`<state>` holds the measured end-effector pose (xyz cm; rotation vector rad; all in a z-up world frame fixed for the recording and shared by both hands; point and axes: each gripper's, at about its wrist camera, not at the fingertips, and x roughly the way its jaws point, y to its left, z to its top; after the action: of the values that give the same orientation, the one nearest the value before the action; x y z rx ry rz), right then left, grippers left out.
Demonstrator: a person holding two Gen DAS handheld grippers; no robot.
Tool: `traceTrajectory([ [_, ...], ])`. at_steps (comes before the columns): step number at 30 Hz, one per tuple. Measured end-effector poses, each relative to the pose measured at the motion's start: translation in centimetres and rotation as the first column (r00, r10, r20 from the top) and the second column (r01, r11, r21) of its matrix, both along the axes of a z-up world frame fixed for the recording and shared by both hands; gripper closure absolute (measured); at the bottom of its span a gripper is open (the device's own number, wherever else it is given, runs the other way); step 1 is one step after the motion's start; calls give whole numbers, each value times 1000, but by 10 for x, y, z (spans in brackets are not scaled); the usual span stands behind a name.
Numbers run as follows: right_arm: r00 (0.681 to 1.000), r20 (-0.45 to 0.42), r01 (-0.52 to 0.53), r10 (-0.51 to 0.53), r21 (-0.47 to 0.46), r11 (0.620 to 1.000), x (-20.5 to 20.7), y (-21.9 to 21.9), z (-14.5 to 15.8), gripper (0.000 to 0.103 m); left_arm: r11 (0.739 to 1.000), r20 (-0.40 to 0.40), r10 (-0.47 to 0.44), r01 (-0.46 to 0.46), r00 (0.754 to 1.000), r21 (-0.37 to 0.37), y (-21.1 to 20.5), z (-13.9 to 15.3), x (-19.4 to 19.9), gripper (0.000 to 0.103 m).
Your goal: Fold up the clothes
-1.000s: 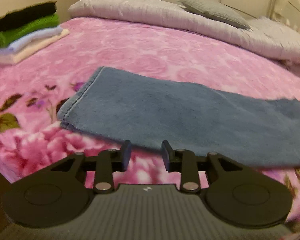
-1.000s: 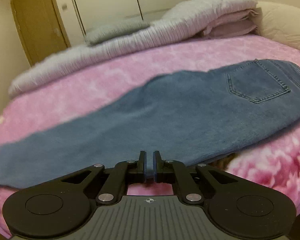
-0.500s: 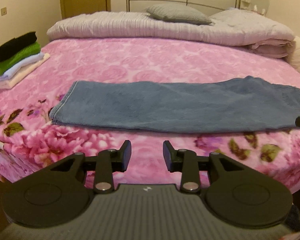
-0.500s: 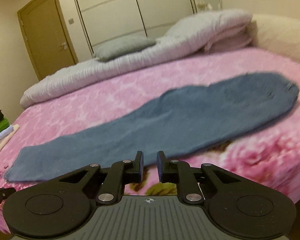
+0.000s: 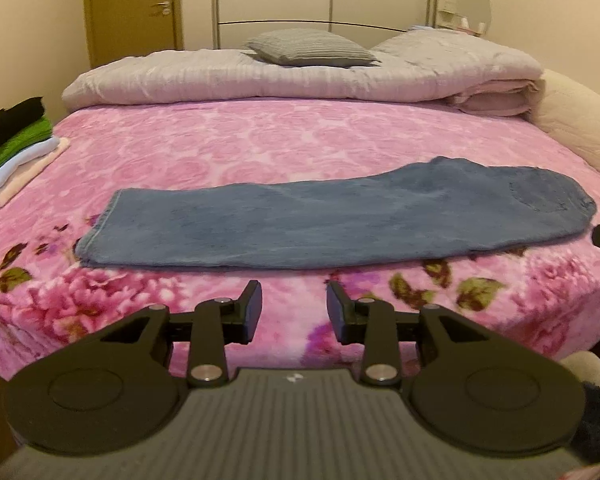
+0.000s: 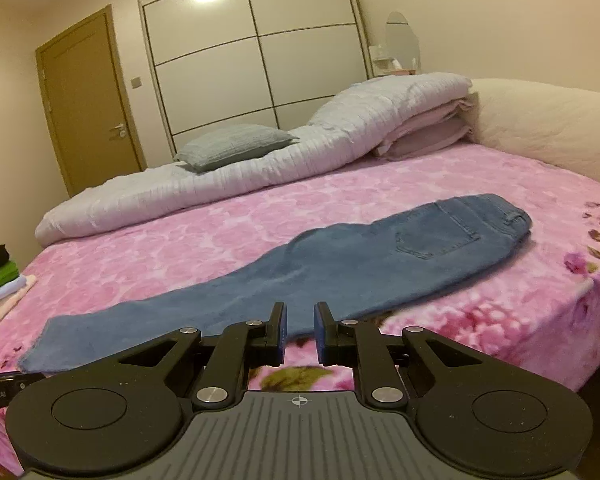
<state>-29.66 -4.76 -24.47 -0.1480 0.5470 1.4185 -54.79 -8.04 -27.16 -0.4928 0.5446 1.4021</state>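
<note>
A pair of blue jeans (image 5: pixel 320 224) lies folded lengthwise, legs together, across the pink floral blanket (image 5: pixel 260 144), hem to the left and waist with a back pocket to the right. My left gripper (image 5: pixel 293 292) hovers short of the bed's near edge, open and empty, a little way from the jeans. In the right wrist view the jeans (image 6: pixel 340 272) stretch from lower left to upper right. My right gripper (image 6: pixel 299 316) is held back from their near edge, its jaws a narrow gap apart with nothing between them.
A stack of folded clothes (image 5: pixel 16 148) in black, green and pale colours sits at the bed's left edge. A rolled grey duvet (image 5: pixel 260 76) with a grey pillow (image 5: pixel 312 48) lines the far side. A padded headboard (image 6: pixel 540 120) stands on the right, a door and wardrobe behind.
Both grippers have drawn back and up from the jeans, which now lie whole in view. The right gripper's jaws have parted from shut to a narrow gap.
</note>
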Motion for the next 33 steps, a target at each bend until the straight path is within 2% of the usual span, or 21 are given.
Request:
traceTrajectory([
  [2, 1000, -6, 6, -6, -7, 1000, 2, 3, -1, 88, 1000, 28, -8, 8, 1000, -4, 3, -2, -1, 71],
  [5, 999, -31, -4, 3, -28, 1000, 2, 15, -5, 88, 1000, 148, 16, -13, 989, -24, 13, -10, -17, 69],
  [7, 996, -80, -31, 27, -55, 998, 5, 28, -12, 88, 998, 301, 62, -57, 952, -28, 23, -21, -43, 67],
  [8, 994, -105, -42, 35, -69, 997, 8, 34, -16, 88, 996, 375, 85, -79, 923, -32, 28, -26, -57, 67],
  [10, 987, -156, -58, 41, -108, 992, 13, 49, -28, 88, 986, 533, 158, -159, 831, -45, 38, -45, -92, 67],
  [12, 982, -184, -68, 40, -148, 987, 18, 64, -40, 88, 965, 581, 247, -251, 775, -75, 49, -60, -119, 67],
  [15, 978, -204, -82, 41, -197, 977, 26, 87, -58, 88, 916, 643, 370, -381, 671, -129, 66, -81, -159, 67],
  [19, 957, -291, -70, -9, -260, 963, 47, 114, -81, 88, 845, 677, 482, -499, 556, -192, 85, -100, -198, 66],
  [23, 939, -337, -38, -69, -300, 953, 66, 137, -97, 88, 792, 714, 536, -561, 450, -242, 100, -117, -223, 65],
  [26, 935, -340, -20, -98, -326, 945, 76, 150, -103, 88, 766, 733, 565, -569, 378, -298, 111, -135, -228, 65],
  [27, 934, -342, -16, -105, -334, 942, 80, 155, -105, 88, 761, 747, 558, -581, 361, -288, 111, -138, -228, 65],
  [33, 927, -356, -13, -119, -349, 937, 92, 169, -105, 88, 742, 766, 545, -621, 341, -253, 121, -141, -225, 64],
])
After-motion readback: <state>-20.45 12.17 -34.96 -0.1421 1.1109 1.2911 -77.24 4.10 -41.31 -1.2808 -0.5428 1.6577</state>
